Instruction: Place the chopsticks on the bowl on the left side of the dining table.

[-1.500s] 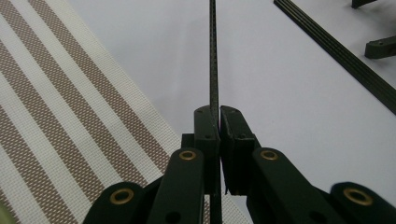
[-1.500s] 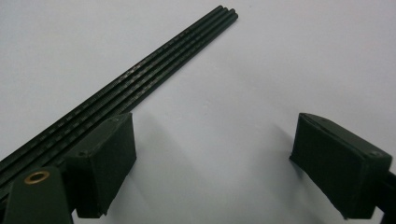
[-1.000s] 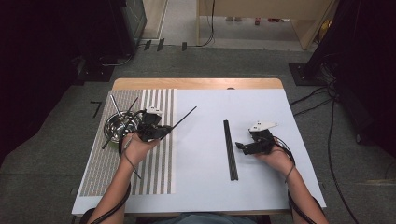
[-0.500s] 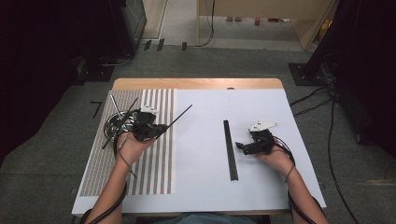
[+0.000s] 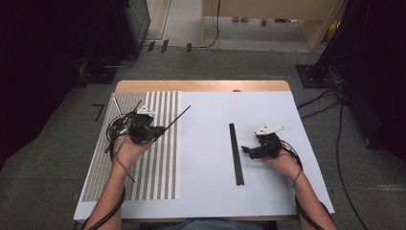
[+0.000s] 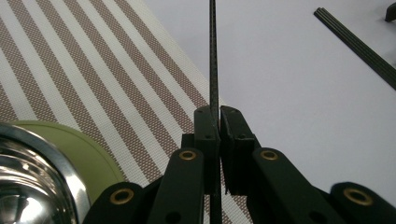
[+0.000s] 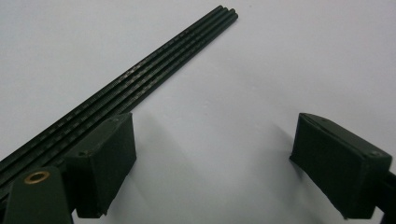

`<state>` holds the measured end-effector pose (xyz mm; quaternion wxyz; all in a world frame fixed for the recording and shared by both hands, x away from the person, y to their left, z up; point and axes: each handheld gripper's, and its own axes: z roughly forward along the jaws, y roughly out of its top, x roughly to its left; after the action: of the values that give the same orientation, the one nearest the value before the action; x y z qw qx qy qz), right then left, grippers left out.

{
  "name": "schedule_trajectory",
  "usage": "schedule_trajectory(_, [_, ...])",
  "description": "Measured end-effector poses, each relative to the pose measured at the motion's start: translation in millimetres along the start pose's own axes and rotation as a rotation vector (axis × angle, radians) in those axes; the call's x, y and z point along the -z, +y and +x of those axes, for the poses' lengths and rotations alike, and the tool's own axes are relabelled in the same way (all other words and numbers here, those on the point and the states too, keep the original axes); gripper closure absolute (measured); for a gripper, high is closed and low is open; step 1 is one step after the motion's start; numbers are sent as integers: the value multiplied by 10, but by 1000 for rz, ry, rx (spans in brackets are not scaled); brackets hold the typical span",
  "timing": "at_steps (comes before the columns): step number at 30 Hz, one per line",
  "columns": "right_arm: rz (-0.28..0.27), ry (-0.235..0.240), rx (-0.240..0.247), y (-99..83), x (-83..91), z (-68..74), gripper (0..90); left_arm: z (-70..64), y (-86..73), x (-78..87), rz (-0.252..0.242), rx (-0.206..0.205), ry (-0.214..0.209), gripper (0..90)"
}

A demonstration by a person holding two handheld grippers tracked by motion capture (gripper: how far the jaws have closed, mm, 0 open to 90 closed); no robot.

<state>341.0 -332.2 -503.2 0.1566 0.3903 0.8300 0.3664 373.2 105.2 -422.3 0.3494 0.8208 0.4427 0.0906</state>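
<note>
High view: two forearms enter from the bottom edge of the frame. The left forearm angles up toward the left-centre, where the left hand (image 5: 125, 148) carries the left gripper (image 5: 160, 130) over the striped mat (image 5: 163, 167). The jaws are clamped on a thin black rod (image 5: 176, 117), which projects from them toward the upper right, its free end reaching past the mat's right edge over the white table surface (image 5: 206, 158). Behind the gripper, at the left of the mat, lies a metal bowl (image 5: 115, 125) with further thin rods leaning from it.

Left gripper view: the two black jaws meet at centre frame with the rod (image 6: 213, 56) pinched between them, running straight up to the top edge. The rim of the bowl (image 6: 44, 154) sits at the lower left, on a green pad (image 6: 88, 154).

High view, right of centre: the right forearm rises from the lower right, and the right hand (image 5: 282, 160) holds the right gripper (image 5: 245, 150) low over the table, pointing left toward a bundle of black rods (image 5: 235, 153) lying flat and nearly vertical in the frame.

Right gripper view: the jaws stand wide apart and hold nothing; the bundle (image 7: 163, 65) runs diagonally from lower left to upper centre, passing just behind the left-hand jaw.
</note>
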Motion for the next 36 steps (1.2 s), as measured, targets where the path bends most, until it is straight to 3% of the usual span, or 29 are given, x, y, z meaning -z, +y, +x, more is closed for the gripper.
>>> schedule_trajectory(36, [-1, 0, -1, 0, 0, 1, 133, 360, -147, 278, 7, 56, 96, 875])
